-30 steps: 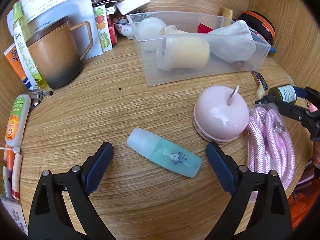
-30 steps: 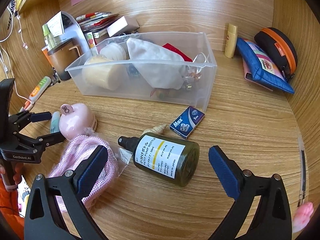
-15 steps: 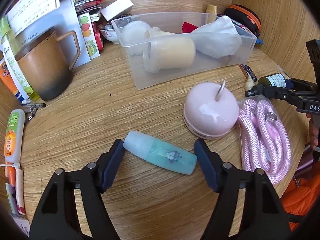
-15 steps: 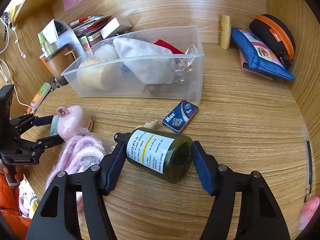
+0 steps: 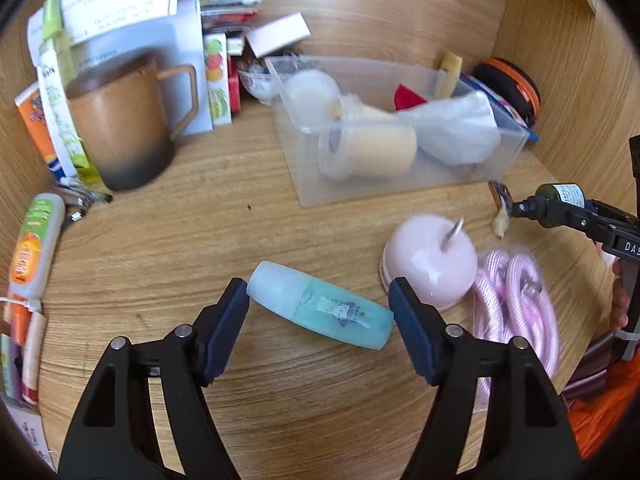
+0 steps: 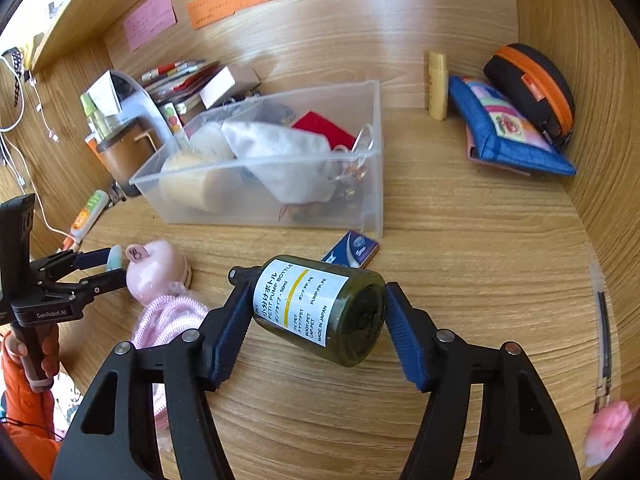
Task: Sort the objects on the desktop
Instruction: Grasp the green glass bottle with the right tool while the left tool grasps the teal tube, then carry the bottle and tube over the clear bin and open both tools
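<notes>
My left gripper point(image 5: 320, 312) is shut on a light-blue tube bottle point(image 5: 320, 310) and holds it lengthwise between the pads, just above the wooden desk. My right gripper point(image 6: 316, 320) is shut on a dark-green pump bottle point(image 6: 320, 308) with a white label and has lifted it off the desk. The green bottle also shows at the right edge of the left wrist view point(image 5: 560, 204). A clear plastic bin point(image 5: 400, 148), point(image 6: 372, 152) holding a cream jar, a white cloth and small items stands behind both grippers.
A pink dome-shaped toy point(image 5: 430, 264) and a pink rope coil point(image 5: 516, 312) lie between the grippers. A brown mug point(image 5: 120, 128), tubes and booklets crowd the left. A small blue box point(image 6: 352, 250), a blue pouch point(image 6: 504, 128), an orange-zip case point(image 6: 532, 84) lie right.
Both grippers have closed on their bottles. The right one has raised the green bottle off the desk; the left one now grips the blue bottle at both ends.
</notes>
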`<state>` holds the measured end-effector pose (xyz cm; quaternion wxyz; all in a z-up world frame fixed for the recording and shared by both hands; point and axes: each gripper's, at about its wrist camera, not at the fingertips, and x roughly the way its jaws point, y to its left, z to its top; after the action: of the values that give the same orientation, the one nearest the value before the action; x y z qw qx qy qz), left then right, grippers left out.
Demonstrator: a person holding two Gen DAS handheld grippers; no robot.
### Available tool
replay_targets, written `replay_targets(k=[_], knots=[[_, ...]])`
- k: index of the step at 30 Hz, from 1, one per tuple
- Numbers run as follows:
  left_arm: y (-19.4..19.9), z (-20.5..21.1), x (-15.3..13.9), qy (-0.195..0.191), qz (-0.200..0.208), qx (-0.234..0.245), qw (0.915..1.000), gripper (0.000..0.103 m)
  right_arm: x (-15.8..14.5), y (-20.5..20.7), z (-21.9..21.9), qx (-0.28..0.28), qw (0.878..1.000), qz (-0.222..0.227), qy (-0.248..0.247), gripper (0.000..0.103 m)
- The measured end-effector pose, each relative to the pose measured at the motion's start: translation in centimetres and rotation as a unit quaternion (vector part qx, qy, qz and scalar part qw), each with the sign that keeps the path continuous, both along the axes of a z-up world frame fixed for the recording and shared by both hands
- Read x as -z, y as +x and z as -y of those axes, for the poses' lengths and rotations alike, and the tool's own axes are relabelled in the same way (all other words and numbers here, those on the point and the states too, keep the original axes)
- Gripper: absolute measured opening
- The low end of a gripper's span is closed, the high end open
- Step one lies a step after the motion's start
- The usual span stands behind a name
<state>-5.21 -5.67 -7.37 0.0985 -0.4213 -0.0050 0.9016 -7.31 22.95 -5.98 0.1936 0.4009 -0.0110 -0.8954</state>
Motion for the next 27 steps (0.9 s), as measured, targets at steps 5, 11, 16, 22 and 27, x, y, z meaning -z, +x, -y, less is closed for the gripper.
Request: replay_targets(k=[5, 11, 16, 22, 27], knots=[[0.2, 0.3, -1.8, 0.016, -0.030, -0.018, 0.9993, 0.072, -1.4, -0.2, -0.4, 0.001, 1.000, -0.021, 0.004, 0.062], [0.2, 0.4, -3.6, 0.025, -0.055, -0.033, 0.9976, 0.072, -3.5, -0.6, -0.8, 0.001, 0.999, -0.053, 0.009, 0.062], [0.2, 0.5, -4.8, 0.027, -0.070, -0.043, 0.9963, 0.072, -4.9, -1.2, -0.9, -0.002, 0.997, -0.075, 0.011, 0.062], [-0.6, 0.6, -6.2, 0.032, -0.086, -0.055, 0.9943, 0.072, -6.4, -2.0, -0.6, -0.015, 0.995, -0.095, 0.003, 0.062], [-1.9, 0.3, -7.4, 0.034, -0.100, -0.055, 0.9929, 0.072, -7.3, -2.7, 0.1, -0.028, 0.994, -0.108, -0.002, 0.062]])
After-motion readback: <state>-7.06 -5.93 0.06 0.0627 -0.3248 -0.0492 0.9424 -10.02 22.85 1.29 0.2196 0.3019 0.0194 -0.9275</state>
